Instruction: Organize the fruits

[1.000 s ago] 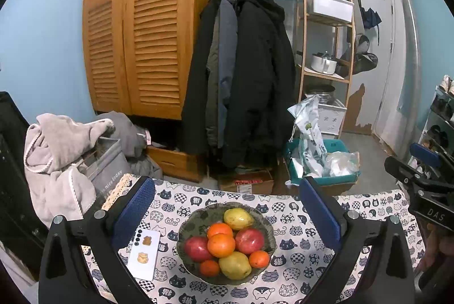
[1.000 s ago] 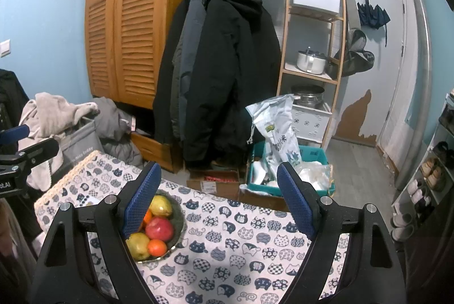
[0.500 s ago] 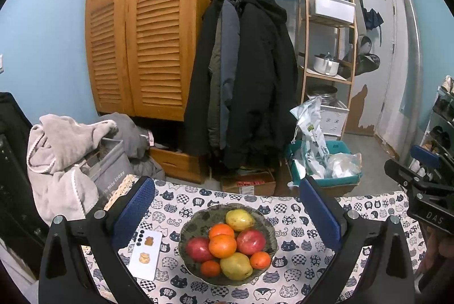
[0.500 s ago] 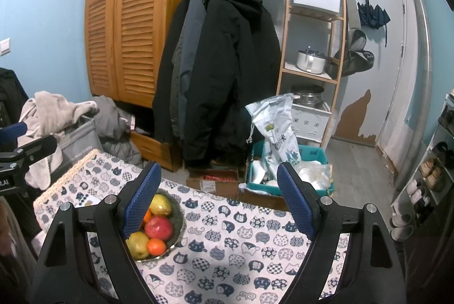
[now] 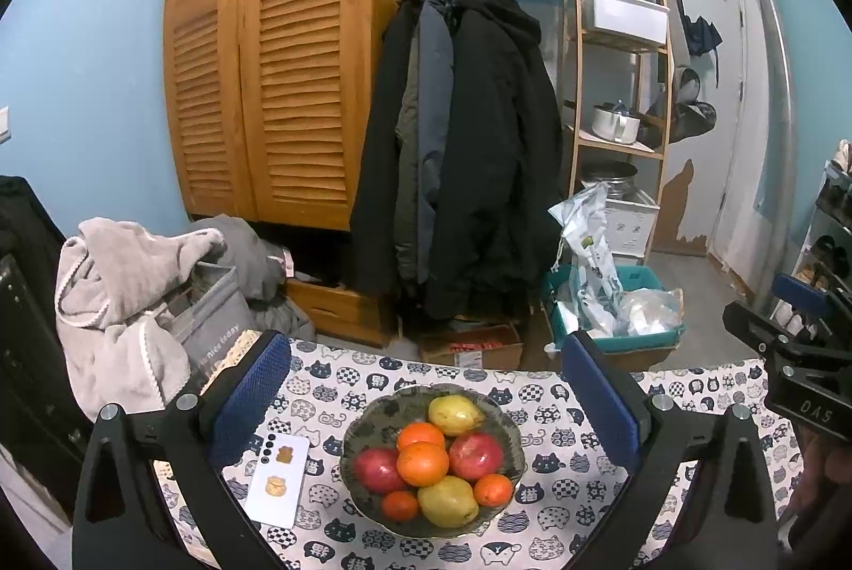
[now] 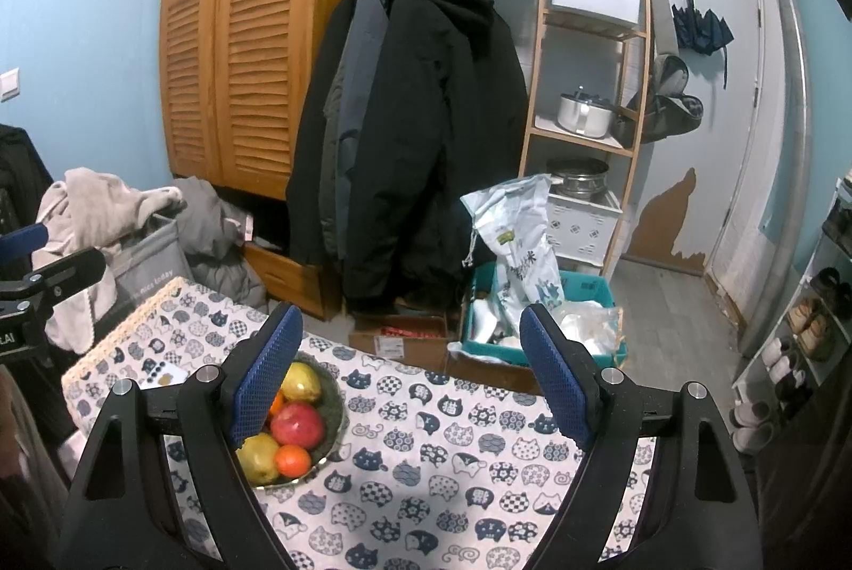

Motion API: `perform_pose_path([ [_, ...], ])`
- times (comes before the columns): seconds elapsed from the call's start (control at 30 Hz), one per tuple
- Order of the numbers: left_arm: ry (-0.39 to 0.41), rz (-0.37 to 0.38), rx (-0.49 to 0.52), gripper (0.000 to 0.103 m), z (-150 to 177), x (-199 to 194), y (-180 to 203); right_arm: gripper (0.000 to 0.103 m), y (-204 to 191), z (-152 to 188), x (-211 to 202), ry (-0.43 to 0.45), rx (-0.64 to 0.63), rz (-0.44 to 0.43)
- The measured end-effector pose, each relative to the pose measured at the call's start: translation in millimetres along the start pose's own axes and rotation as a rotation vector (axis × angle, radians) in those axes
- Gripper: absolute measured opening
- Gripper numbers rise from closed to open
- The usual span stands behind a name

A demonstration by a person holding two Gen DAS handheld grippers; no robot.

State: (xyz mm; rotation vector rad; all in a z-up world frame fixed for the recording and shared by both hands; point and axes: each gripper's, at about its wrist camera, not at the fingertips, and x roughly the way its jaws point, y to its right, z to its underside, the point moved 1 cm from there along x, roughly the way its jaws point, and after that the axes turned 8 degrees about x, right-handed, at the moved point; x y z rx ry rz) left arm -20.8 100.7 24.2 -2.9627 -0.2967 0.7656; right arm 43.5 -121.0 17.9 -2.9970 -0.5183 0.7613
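The bowl [image 5: 432, 461] of fruit sits near the table's [image 5: 559, 522] left edge, a white phone [image 5: 279, 479] just beside it (toward that edge). The left gripper [image 5: 426, 389] hangs above the bowl, jaws spread — nothing between them. The right gripper [image 6: 410, 376] is spread too, over bare cloth.

1. A lived-in home, likely an entry or storage room: beyond the jaws, dark coats [image 5: 468, 155] hang on a rail beside a louvred wooden wardrobe [image 5: 277, 64].
2. Right of the coats, a bamboo shelf [image 6: 586, 91] holds pots and white bins.
3. Shoes [image 6: 804, 330] fill a rack far right.
4. Between the jaws lies a cat-print table [image 6: 452, 463]; laundry [image 5: 122, 298] is heaped left.
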Motion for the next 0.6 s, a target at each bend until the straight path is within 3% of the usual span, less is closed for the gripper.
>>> perform_pose_path([
  [0.6, -0.012, 0.006, -0.005, 0.102, -0.1, 2.3, 2.6, 0.082, 0.0, -0.1, -0.1, -0.002, -0.003, 0.001],
])
